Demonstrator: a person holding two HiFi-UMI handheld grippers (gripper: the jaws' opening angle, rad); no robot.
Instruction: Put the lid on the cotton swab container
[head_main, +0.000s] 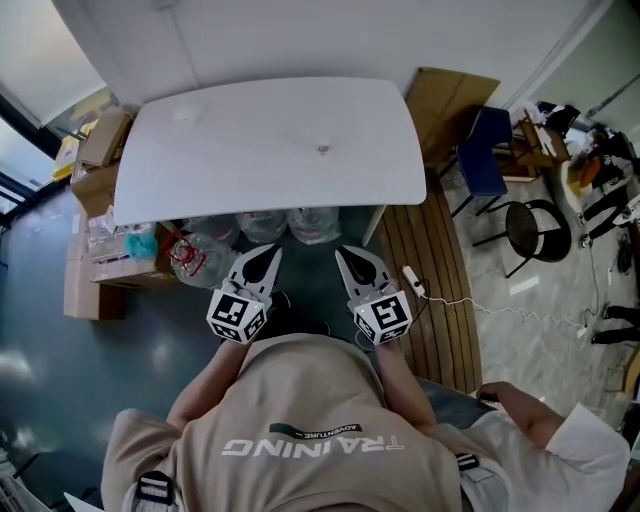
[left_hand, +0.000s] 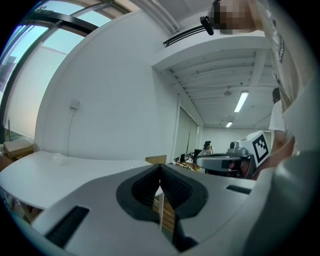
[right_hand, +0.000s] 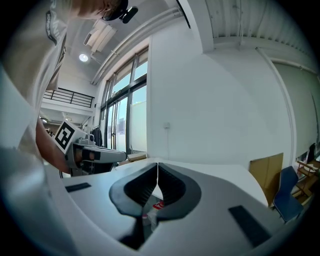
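Person: beige shirt (head_main: 300, 430) fills the view's bottom, short of the tabletop's near edge.
Left gripper (head_main: 274, 252): held close to the body, short of the tabletop's near edge; its own view (left_hand: 160, 172) shows jaws brought together at the tips, nothing between them.
Right gripper (head_main: 340, 253): beside the left one, also short of the near edge; its own view (right_hand: 158, 172) shows jaws pressed together, empty.
Tabletop (head_main: 250, 170): white, rounded corners.
Small dark item (head_main: 323, 148): alone near the tabletop's middle, well apart from both grippers; too small to tell whether it is the cotton swab container.
Pale item (head_main: 185, 115): near the tabletop's far-left corner; cannot tell if it is the lid.
Plastic bottles (head_main: 205, 258): under the tabletop's near edge.
Cardboard boxes (head_main: 100, 140): left of the tabletop.
Blue chair (head_main: 487, 150): right of the tabletop.
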